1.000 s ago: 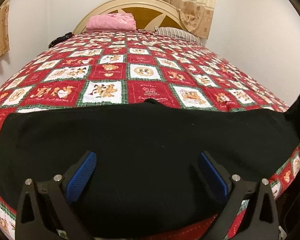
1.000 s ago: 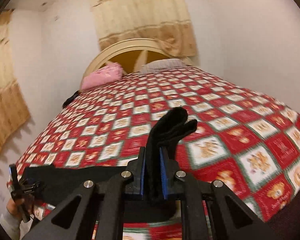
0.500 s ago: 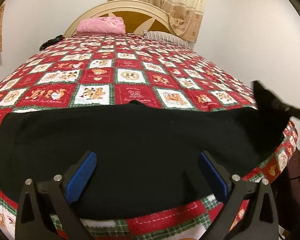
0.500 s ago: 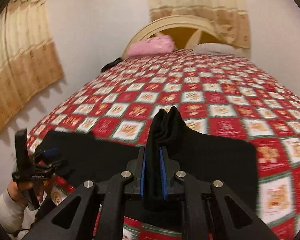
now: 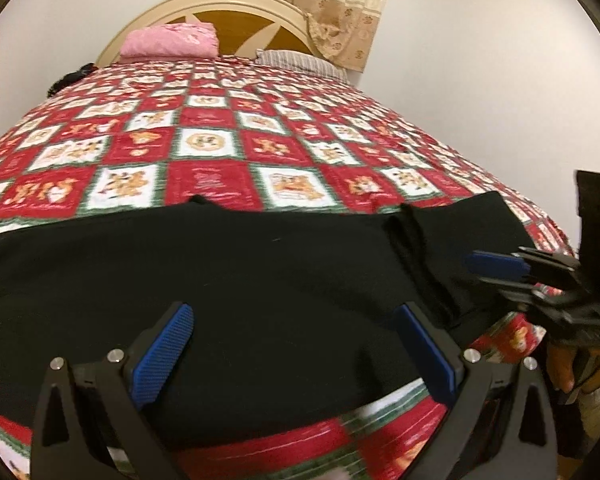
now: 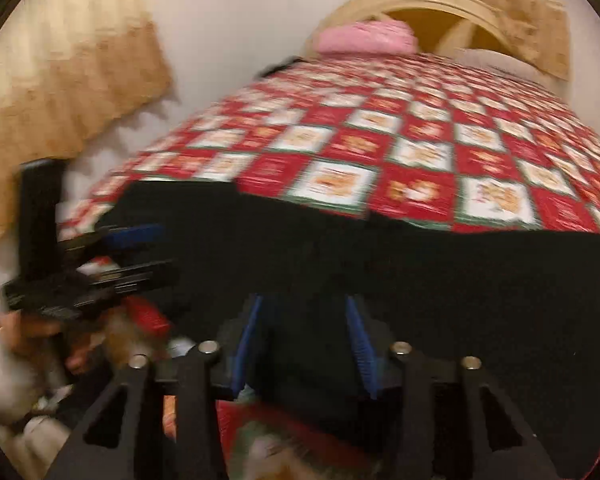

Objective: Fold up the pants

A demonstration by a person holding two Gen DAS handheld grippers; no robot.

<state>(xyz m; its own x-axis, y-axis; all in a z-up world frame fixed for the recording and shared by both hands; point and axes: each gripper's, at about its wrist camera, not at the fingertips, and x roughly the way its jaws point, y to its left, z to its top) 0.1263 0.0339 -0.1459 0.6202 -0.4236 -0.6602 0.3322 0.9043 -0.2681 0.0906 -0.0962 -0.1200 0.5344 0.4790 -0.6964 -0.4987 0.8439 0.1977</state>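
- Left wrist view: the black pants [image 5: 260, 280] are spread flat across the near edge of the bed [image 5: 220, 148], filling the middle of the picture from 9 to 3 o'clock, on that red and white patchwork quilt.
- Left gripper [image 5: 296, 348] sits at 6 o'clock with its jaws wide apart, nothing pinched, just hovering over the fabric.
- At about 3 o'clock the right gripper [image 5: 496, 268] comes in from the side next to a folded-over bit of the pants, held by a hand [image 5: 560, 364].
- Pink pillow [image 5: 168, 40] up at 11 o'clock by the headboard [image 5: 236, 12].
- Right wrist view (pretty blurry): right gripper [image 6: 304, 344] at 6 o'clock, jaws opening, black fabric lying between them but the pads aren't squeezing it.
- Pants [image 6: 420, 280] stretch across the centre towards 3 o'clock.
- Left gripper [image 6: 140, 252] shows at 9 o'clock, over the pants' end.
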